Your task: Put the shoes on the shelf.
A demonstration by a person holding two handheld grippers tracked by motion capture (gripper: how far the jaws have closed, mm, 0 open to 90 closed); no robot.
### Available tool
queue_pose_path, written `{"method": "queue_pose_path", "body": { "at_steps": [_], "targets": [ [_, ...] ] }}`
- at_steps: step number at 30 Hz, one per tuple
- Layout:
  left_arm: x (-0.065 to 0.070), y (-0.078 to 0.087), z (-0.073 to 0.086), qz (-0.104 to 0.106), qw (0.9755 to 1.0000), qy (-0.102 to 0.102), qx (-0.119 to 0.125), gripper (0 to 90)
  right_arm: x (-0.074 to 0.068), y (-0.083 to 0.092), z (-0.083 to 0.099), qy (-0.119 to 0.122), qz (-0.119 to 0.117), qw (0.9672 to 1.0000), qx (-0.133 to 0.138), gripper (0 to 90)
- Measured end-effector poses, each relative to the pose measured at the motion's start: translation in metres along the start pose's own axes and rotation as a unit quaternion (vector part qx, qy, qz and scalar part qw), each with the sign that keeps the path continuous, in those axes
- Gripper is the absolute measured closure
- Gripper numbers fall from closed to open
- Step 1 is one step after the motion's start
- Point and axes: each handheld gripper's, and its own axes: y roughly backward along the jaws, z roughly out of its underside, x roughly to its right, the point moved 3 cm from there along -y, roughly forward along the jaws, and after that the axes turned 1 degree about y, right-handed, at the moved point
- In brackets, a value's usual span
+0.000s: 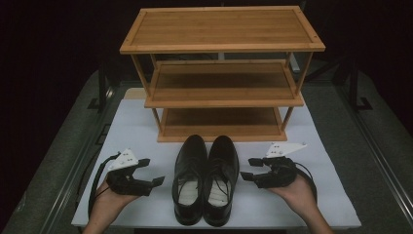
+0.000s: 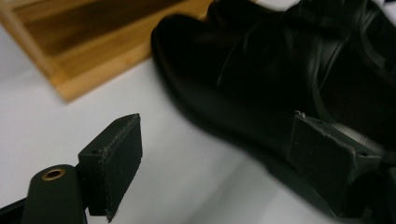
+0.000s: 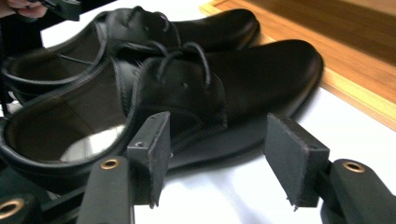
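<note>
High view has a pair of black lace-up shoes sitting side by side on the white table (image 1: 136,126), toes pointing at the bottom shelf of a three-tier wooden rack (image 1: 221,73) and nearly touching its front edge. The left shoe (image 1: 189,178) and right shoe (image 1: 220,178) are pressed right up against each other, both upright, pale insoles showing at the heel openings.

On either side of them, a hand holds a gripper that points inward at the shoes. The left gripper (image 1: 155,171) sits just beside the left shoe's outer side without touching it. Its jaws are spread, and nothing is between them. From the left gripper view you see the two black pads apart, white table between them, and the shoe (image 2: 261,79) looming blurry behind the right-hand pad, with a corner of the rack (image 2: 88,51) at the top left.

The right gripper (image 1: 247,168) is the same story on the other side, just beside the right shoe, jaws spread and holding nothing. Right gripper view looks across both shoes (image 3: 187,88) from the side, laces and open collars visible, with the rack's base (image 3: 355,70) off to the upper right. The near shoe lies beyond the pads, not between them.
</note>
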Motion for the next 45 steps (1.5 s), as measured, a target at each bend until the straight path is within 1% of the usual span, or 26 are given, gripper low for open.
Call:
{"method": "queue_pose_path", "body": {
  "at_steps": [2,4,6,7,9,12,14,16,18,20,22,24,27,30,31,32,33,34,36,39,40,42,44,45],
  "targets": [
    [0.005,-0.002,-0.010,0.008,0.9999,-0.007,0.007,23.6,-0.002,-0.001,-0.004,0.003,0.002,1.0000,0.001,41.6],
    [0.009,-0.007,-0.020,0.013,0.9998,-0.013,0.009,23.6,-0.004,-0.001,-0.007,0.003,-0.004,1.0000,0.005,43.2],
    [0.012,-0.010,-0.026,0.017,0.9997,-0.019,0.006,23.7,-0.007,-0.003,-0.011,0.010,0.003,0.9999,0.011,41.5],
    [0.013,-0.013,-0.030,0.019,0.9996,-0.021,0.008,24.4,-0.008,-0.004,-0.013,0.010,-0.001,0.9999,0.010,41.5],
    [0.015,-0.017,-0.035,0.027,0.9994,-0.022,0.008,25.4,-0.011,-0.007,-0.016,0.012,-0.006,0.9999,0.008,41.5],
    [0.019,-0.025,-0.042,0.040,0.9988,-0.027,0.012,29.9,-0.014,-0.013,-0.020,0.011,-0.016,0.9998,0.009,41.5],
    [0.021,-0.029,-0.045,0.045,0.9985,-0.028,0.012,30.7,-0.016,-0.018,-0.023,0.010,-0.025,0.9996,0.009,41.5],
    [0.024,-0.034,-0.046,0.051,0.9982,-0.031,0.010,31.6,-0.019,-0.023,-0.026,0.015,-0.029,0.9995,0.006,41.5],
    [0.027,-0.036,-0.047,0.054,0.9979,-0.035,0.008,31.6,-0.021,-0.026,-0.028,0.016,-0.032,0.9993,0.006,41.5],
    [0.028,-0.038,-0.045,0.056,0.9978,-0.034,0.007,31.6,-0.022,-0.029,-0.029,0.018,-0.034,0.9993,0.004,41.5],
    [0.028,-0.039,-0.043,0.053,0.9980,-0.035,0.005,32.0,-0.021,-0.032,-0.028,0.018,-0.035,0.9992,0.001,41.5],
    [0.026,-0.039,-0.040,0.052,0.9981,-0.031,0.006,33.2,-0.022,-0.035,-0.028,0.018,-0.033,0.9993,-0.003,41.5],
    [0.023,-0.039,-0.034,0.047,0.9982,-0.036,0.000,33.6,-0.022,-0.040,-0.025,0.021,-0.028,0.9993,-0.013,41.5],
    [0.023,-0.040,-0.027,0.050,0.9981,-0.036,-0.006,33.9,-0.022,-0.044,-0.021,0.019,-0.031,0.9991,-0.021,41.5],
    [0.024,-0.040,-0.025,0.056,0.9977,-0.038,-0.009,35.5,-0.022,-0.045,-0.020,0.019,-0.032,0.9991,-0.022,41.8],
    [0.025,-0.042,-0.023,0.064,0.9971,-0.039,-0.013,39.0,-0.022,-0.046,-0.020,0.018,-0.034,0.9990,-0.022,42.7],
    [0.026,-0.043,-0.022,0.065,0.9970,-0.039,-0.014,41.2,-0.023,-0.047,-0.020,0.019,-0.035,0.9989,-0.023,43.5],
    [0.027,-0.045,-0.021,0.072,0.9967,-0.036,-0.013,42.6,-0.023,-0.047,-0.020,0.020,-0.035,0.9989,-0.024,43.6],
    [0.028,-0.046,-0.020,0.080,0.9960,-0.036,-0.014,47.6,-0.025,-0.048,-0.019,0.023,-0.035,0.9988,-0.025,45.8],
    [0.028,-0.046,-0.020,0.083,0.9957,-0.037,-0.013,50.6,-0.025,-0.047,-0.019,0.025,-0.038,0.9986,-0.025,48.6],
    [0.029,-0.046,-0.020,0.079,0.9960,-0.039,-0.013,52.6,-0.025,-0.048,-0.019,0.025,-0.038,0.9986,-0.025,49.2],
    [0.029,-0.047,-0.020,0.080,0.9959,-0.042,-0.014,56.3,-0.026,-0.048,-0.019,0.023,-0.042,0.9985,-0.026,51.1],
    [0.030,-0.047,-0.020,0.079,0.9958,-0.045,-0.016,58.3,-0.026,-0.049,-0.018,0.022,-0.045,0.9984,-0.026,55.4],
    [0.030,-0.047,-0.020,0.080,0.9956,-0.047,-0.013,61.1,-0.027,-0.048,-0.018,0.025,-0.046,0.9983,-0.026,58.6]
  ]
}}
